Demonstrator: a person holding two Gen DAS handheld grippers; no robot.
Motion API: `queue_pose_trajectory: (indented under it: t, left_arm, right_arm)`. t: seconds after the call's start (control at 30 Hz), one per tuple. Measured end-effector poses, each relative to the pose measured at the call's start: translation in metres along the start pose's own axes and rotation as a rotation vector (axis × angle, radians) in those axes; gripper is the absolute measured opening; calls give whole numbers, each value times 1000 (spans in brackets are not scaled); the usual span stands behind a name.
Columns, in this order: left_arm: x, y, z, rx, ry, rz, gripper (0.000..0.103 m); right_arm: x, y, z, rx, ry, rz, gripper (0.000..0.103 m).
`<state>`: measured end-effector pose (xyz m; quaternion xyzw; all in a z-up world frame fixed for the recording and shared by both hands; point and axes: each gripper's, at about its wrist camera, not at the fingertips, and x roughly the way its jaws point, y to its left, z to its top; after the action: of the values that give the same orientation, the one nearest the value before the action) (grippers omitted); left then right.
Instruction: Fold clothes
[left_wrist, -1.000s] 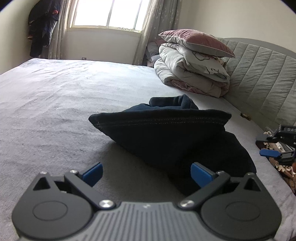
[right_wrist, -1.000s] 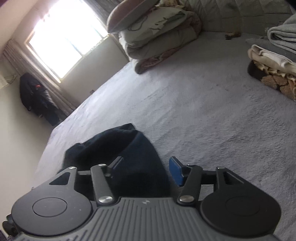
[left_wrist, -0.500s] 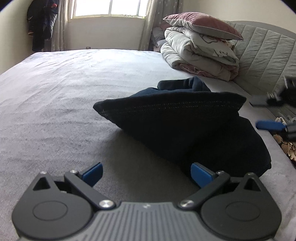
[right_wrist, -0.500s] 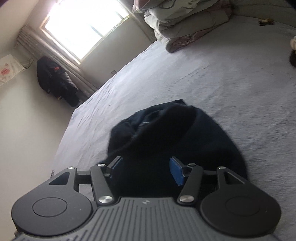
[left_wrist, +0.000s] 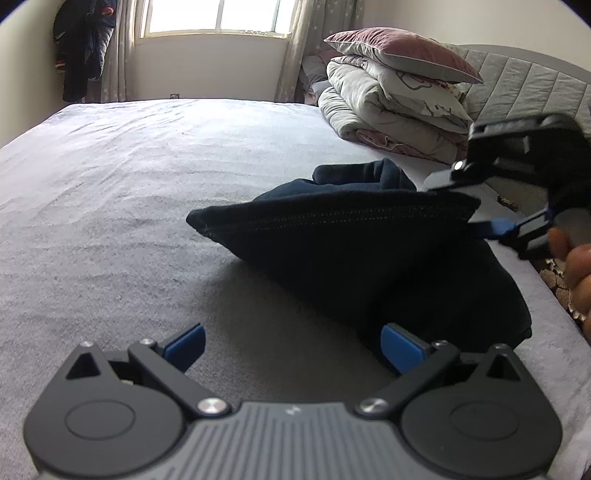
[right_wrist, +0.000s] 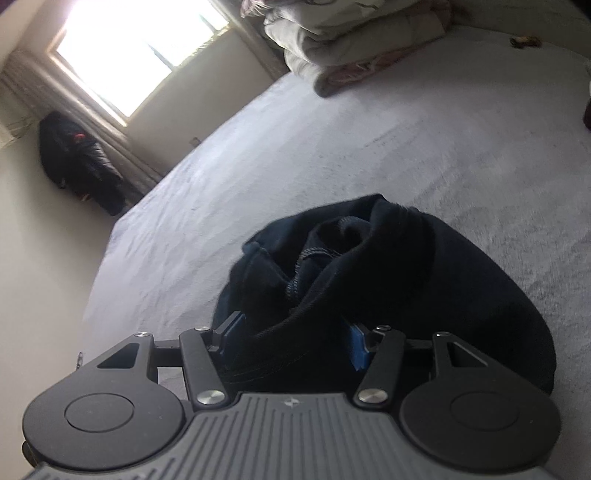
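Grey bed (left_wrist: 129, 192), faintly rippled cover; stacked quilts (left_wrist: 391, 107) with a mauve pillow (left_wrist: 399, 51) on top near the padded headboard (left_wrist: 532, 88); dark coat (left_wrist: 81, 48) hanging by the window. Dark navy garment (left_wrist: 369, 258) heaped mid-bed, stitched hem raised like a ridge, a braided cord visible from the right wrist view. Left gripper (left_wrist: 291, 341) low over bare cover, fingers spread, nothing between. Right gripper (right_wrist: 291, 341) at the hem's end, half spread with cloth between its blue pads; cannot tell whether they press. Person's fingers (left_wrist: 576, 273) behind it
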<state>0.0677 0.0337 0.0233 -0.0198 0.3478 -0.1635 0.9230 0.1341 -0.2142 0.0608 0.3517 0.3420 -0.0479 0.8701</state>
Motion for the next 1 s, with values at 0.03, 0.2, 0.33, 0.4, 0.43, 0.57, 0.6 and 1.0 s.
queue_pose_trajectory:
  t: [0.03, 0.2, 0.33, 0.4, 0.43, 0.57, 0.6, 1.0]
  left_arm:
    - [0, 0, 0, -2, 0, 0, 102]
    - [1, 2, 0, -12, 0, 2, 102]
    - [0, 4, 0, -19, -6, 1, 102]
    - [0, 5, 0, -22, -9, 1, 102]
    - [0, 5, 0, -24, -12, 1, 102]
    - [-3, 8, 1, -37, -32, -2, 102]
    - [-4, 9, 1, -41, -36, -1, 102]
    - [-9, 19, 1, -68, -45, 8, 102]
  right_arm:
    - [3, -3, -1, 11, 7, -5, 59]
    - [10, -12, -15, 21, 30, -1, 37]
    - [6, -22, -26, -3, 49, 35, 23]
    - [1, -28, -31, -12, 59, 54, 20]
    - [-2, -31, -34, -16, 65, 64, 19]
    - [-16, -42, -45, -45, 67, 71, 15]
    - [-20, -44, -47, -52, 63, 70, 15]
    - [-61, -65, -54, -154, 1, 34, 11]
